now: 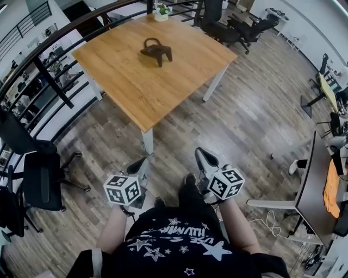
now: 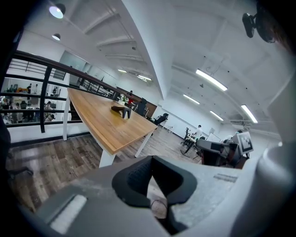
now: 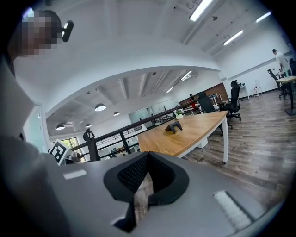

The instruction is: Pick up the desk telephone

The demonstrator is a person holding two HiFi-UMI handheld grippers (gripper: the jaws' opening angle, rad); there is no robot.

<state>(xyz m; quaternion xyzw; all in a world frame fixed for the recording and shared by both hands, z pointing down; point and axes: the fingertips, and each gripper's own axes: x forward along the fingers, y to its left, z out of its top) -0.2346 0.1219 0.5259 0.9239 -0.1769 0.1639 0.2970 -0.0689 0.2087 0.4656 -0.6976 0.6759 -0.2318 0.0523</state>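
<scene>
Step in hand: approach; no contact has been made with the desk telephone (image 1: 156,51). The left claw (image 1: 137,166) and the right claw (image 1: 205,158) are held low in front of the person's body, side by side, both pointing toward the wooden table (image 1: 163,92) and tilted slightly downward. State of the left claw: in the left gripper view its 2 pads meet at the tips and nothing sits between them; only floor shows through the gap behind the tips. State of the right claw: the same, jaws fully together and empty. Location of the task item: the desk telephone, a dark unit with a curved handset on top, stands on the far half of the table, well ahead of both claws and well apart from them. It lies ahead and slightly to the right of the left claw's line (image 2: 121,110), and ahead and slightly to the right of the right claw's line (image 3: 174,126). A small potted plant (image 1: 161,12) stands beyond it at the far table edge, and open floor and the near table corner lie between the claws and the telephone. Next move, as judged: step up to the table, bring 1 or both claws over the tabletop, and part the jaws before reaching the telephone. Closed jaws cannot take it. Which part offers the best grip cannot be judged from this far off.
</scene>
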